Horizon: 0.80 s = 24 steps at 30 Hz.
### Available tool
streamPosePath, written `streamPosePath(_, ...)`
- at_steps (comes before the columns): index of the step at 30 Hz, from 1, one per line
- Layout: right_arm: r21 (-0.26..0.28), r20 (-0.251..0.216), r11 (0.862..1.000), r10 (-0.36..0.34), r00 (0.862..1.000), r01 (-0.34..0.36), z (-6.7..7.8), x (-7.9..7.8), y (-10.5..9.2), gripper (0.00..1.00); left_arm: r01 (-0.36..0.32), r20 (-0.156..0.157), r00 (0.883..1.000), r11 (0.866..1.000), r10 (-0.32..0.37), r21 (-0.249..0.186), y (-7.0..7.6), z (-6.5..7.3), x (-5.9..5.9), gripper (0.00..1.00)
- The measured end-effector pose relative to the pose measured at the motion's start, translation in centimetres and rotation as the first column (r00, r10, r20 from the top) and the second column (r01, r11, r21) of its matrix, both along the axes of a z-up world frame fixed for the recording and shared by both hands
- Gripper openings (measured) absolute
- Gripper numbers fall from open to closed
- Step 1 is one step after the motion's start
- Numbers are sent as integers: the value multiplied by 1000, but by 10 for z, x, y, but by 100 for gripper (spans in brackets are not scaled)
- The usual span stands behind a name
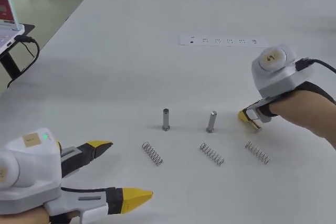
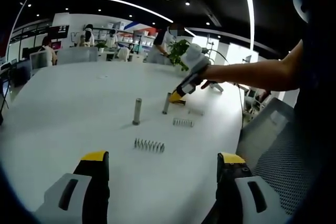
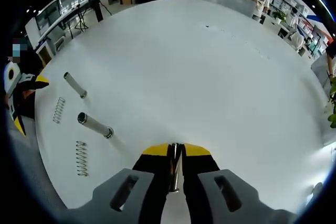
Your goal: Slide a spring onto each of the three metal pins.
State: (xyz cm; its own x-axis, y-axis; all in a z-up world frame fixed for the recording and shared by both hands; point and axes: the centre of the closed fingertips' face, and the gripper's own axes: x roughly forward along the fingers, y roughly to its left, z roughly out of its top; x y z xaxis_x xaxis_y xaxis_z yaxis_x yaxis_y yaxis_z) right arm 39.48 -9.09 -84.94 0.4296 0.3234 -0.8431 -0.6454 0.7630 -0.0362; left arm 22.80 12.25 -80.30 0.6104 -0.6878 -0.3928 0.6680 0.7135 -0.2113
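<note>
Two metal pins [image 1: 166,119] [image 1: 211,121] stand upright on the white table. Three springs [image 1: 152,153] [image 1: 211,153] [image 1: 257,152] lie flat in a row in front of them. My right gripper [image 1: 249,119] is low over the table just right of the second pin. In the right gripper view it [image 3: 175,150] is shut on a thin third metal pin [image 3: 174,166] held along its jaws. My left gripper [image 1: 126,170] hovers open at the near left, with nothing between its yellow fingertips [image 2: 95,157]. The nearest spring [image 2: 149,145] lies just ahead of it.
A white power strip [image 1: 218,41] lies flat farther back on the table [image 1: 131,61]. A laptop [image 1: 6,19] with a black cable stands on a side stand off the table's left edge. People and desks fill the room behind.
</note>
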Motion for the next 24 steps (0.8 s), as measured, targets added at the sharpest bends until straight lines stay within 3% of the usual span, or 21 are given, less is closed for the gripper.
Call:
streamPosePath(8, 1, 1, 1000, -11, 1000, 11, 2, -2, -2, 5, -2, 1, 1000, 1000, 2, -1, 0, 0, 0, 81)
streamPosePath(24, 49, 53, 998, -38, 998, 36, 23, -5, -11, 5, 8, 6, 1000, 1000, -8, 0, -5, 2, 0, 81)
